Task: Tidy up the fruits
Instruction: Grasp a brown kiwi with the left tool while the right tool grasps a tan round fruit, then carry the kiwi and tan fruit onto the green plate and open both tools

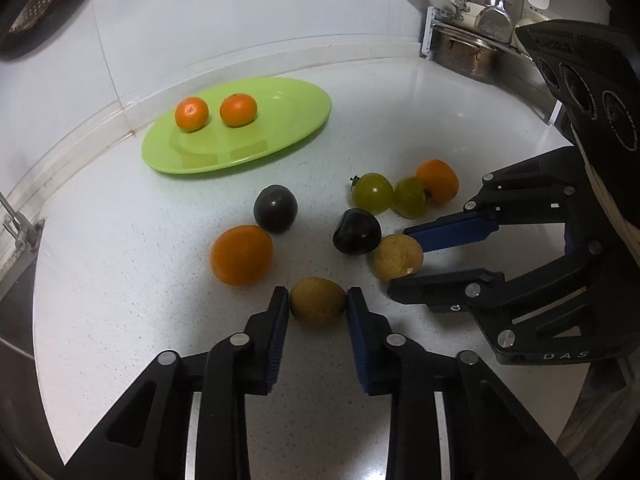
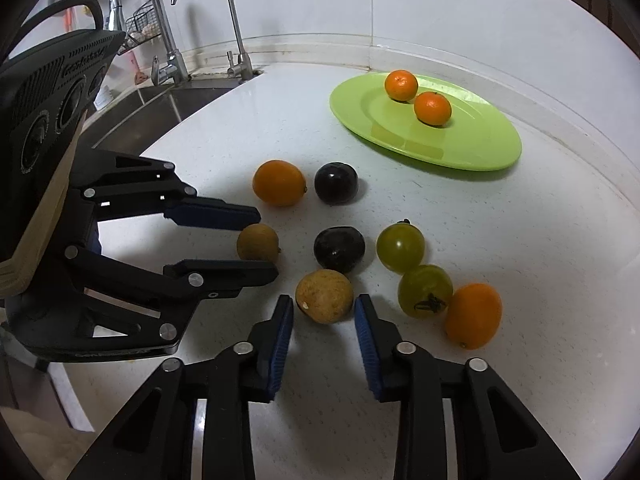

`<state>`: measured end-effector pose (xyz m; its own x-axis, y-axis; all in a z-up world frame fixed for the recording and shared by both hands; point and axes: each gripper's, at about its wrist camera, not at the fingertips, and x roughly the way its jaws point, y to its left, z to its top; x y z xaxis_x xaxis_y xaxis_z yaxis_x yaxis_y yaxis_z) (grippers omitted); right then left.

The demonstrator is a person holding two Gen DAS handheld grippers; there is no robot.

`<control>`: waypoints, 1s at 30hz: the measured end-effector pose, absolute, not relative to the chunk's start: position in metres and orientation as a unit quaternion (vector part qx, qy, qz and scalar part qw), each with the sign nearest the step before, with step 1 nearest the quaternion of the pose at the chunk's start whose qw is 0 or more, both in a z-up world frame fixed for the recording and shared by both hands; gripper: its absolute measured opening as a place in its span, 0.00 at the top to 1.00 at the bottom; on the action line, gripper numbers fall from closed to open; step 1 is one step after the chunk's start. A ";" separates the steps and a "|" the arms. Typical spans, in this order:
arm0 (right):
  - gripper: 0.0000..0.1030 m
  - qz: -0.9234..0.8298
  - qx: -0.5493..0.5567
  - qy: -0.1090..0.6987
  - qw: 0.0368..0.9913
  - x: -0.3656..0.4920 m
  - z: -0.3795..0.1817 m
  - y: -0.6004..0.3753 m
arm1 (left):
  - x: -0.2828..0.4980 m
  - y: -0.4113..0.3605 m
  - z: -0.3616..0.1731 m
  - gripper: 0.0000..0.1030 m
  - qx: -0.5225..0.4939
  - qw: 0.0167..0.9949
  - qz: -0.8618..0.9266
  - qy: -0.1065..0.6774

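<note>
A green plate (image 1: 288, 128) (image 2: 480, 148) holds two mandarins (image 1: 192, 114) (image 1: 239, 109). Loose on the white counter lie two brown longans, two dark plums (image 1: 276, 209) (image 1: 357, 232), two green tomatoes (image 1: 372, 193) (image 1: 410, 197) and two orange kumquats (image 1: 241, 255) (image 1: 437, 180). My left gripper (image 1: 318, 300) (image 2: 259, 240) has its pads touching both sides of one longan (image 1: 318, 302) (image 2: 257, 242). My right gripper (image 2: 324, 308) (image 1: 408, 258) stands around the other longan (image 2: 324, 296) (image 1: 398, 258), with small gaps at the pads.
A sink (image 2: 160, 104) with two taps (image 2: 160, 24) lies at the far left of the right wrist view. A steel pot (image 1: 464, 46) and hanging utensils (image 1: 496, 12) stand at the back right of the left wrist view. The tiled wall edges the counter behind the plate.
</note>
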<state>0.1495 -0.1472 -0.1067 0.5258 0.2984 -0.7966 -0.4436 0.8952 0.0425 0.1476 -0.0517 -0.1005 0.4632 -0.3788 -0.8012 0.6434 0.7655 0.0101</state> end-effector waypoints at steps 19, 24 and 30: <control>0.70 0.199 -0.046 0.409 0.889 0.134 -0.092 -0.153 | 0.132 -0.038 -0.076 0.72 0.121 0.865 -0.267 0.408; 0.70 0.194 -0.036 0.392 0.899 0.126 -0.079 -0.156 | 0.125 -0.037 -0.061 0.72 0.113 0.875 -0.257 0.393; 0.70 0.185 -0.022 0.366 0.912 0.123 -0.059 -0.160 | 0.126 -0.035 -0.042 0.72 0.107 0.889 -0.244 0.373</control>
